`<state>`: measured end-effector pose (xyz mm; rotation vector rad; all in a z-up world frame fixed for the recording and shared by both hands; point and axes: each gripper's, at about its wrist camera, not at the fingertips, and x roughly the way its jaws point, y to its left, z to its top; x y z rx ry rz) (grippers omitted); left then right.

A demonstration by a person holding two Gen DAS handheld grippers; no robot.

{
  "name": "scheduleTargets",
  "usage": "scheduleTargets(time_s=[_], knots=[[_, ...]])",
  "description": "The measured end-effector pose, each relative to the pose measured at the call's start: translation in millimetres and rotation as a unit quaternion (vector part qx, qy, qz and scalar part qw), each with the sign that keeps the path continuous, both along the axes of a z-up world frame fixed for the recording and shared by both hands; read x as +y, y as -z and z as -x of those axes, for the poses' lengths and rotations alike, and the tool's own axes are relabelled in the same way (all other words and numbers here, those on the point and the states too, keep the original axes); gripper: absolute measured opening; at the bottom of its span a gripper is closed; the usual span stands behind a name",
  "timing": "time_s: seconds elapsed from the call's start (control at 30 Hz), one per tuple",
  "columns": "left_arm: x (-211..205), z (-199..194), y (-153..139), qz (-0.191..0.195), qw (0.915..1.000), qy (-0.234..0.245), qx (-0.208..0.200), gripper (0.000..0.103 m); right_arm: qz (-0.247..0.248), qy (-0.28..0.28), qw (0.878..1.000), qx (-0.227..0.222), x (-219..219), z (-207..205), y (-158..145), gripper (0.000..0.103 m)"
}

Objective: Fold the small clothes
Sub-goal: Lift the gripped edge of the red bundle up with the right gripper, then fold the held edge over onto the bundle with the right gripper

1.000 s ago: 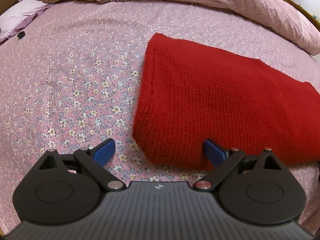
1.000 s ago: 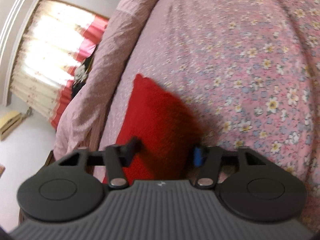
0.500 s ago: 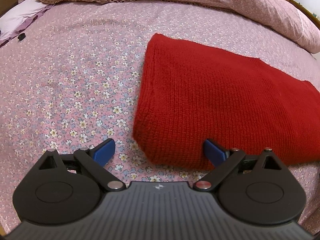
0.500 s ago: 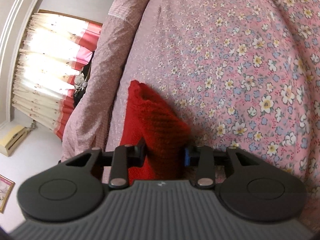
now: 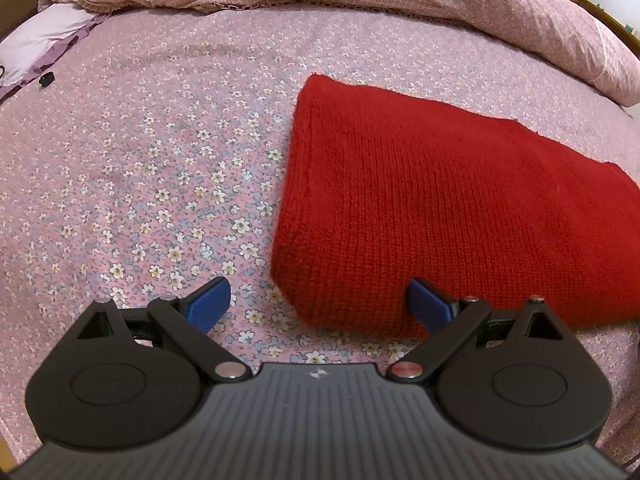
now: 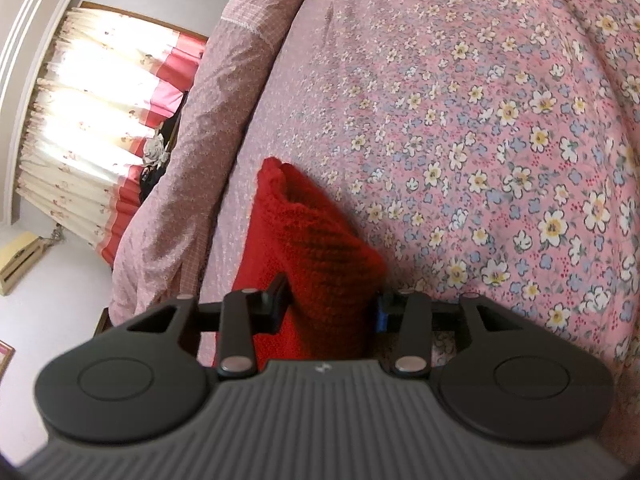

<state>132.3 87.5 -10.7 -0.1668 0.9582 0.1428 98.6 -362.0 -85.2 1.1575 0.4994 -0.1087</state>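
Right claw (image 6: 332, 304), jaws opening, straddles the folded red knit (image 6: 320, 256).

Left wrist view: mounted behind the left gripper (image 5: 320, 304), tilted steeply down at the bed (image 5: 140, 160), close above the knit (image 5: 460, 208), facing the duvet (image 5: 520, 12). Right wrist view: behind the right gripper (image 6: 332, 304), angled shallower, rolled sideways, very near the knit (image 6: 320, 248), facing a curtain (image 6: 88, 120). Shared: knit, bed, duvet.

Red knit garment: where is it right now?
The red knit garment lies on the floral bedsheet, right of centre in the left wrist view, below the bunched quilt.
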Motion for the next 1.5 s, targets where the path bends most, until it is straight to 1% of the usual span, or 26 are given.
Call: scheduleTargets(time_s=[0.07,0.13,0.2,0.3,0.4,0.57,0.7,0.8,0.97,1.13,1.33,1.4,1.5], knots=[[2,1,-3,-0.003,1.0000,-0.002,-0.005,0.098,0.022,-0.010,1.000,0.006,1,-4,-4,0.043],[4,3,-7,-0.005,0.9999,-0.003,-0.010,0.098,0.054,-0.018,0.998,0.011,5,-7,-13,0.039],[7,5,-9,-0.002,0.9999,-0.007,-0.015,0.098,0.089,-0.025,0.996,0.012,11,-10,-23,0.034],[13,7,-10,0.005,0.9998,-0.012,-0.017,0.098,0.134,-0.034,0.990,0.007,21,-14,-37,0.030],[19,9,-11,0.008,0.9997,-0.017,-0.019,0.098,0.167,-0.046,0.985,-0.006,29,-20,-49,0.029],[28,11,-13,0.005,0.9996,-0.019,-0.021,0.098,0.197,-0.079,0.976,-0.048,33,-30,-72,0.027],[33,10,-17,0.000,0.9995,-0.020,-0.026,0.098,0.241,-0.110,0.961,-0.083,46,-35,-95,0.026],[36,10,-22,-0.005,0.9993,-0.017,-0.033,0.098,0.281,-0.135,0.944,-0.107,60,-38,-111,0.026],[40,10,-25,-0.011,0.9991,-0.017,-0.038,0.098,0.340,-0.179,0.912,-0.144,93,-39,-136,0.026],[44,13,-23,-0.009,0.9991,-0.020,-0.036,0.098,0.372,-0.215,0.888,-0.163,124,-45,-152,0.026],[53,16,-20,-0.004,0.9990,-0.028,-0.033,0.098,0.384,-0.254,0.870,-0.177,159,-45,-152,0.026],[56,18,-19,0.000,0.9990,-0.031,-0.032,0.098,0.386,-0.266,0.865,-0.177,172,-46,-149,0.026],[60,19,-17,0.007,0.9990,-0.033,-0.031,0.098,0.394,-0.291,0.854,-0.174,191,-49,-140,0.025]])
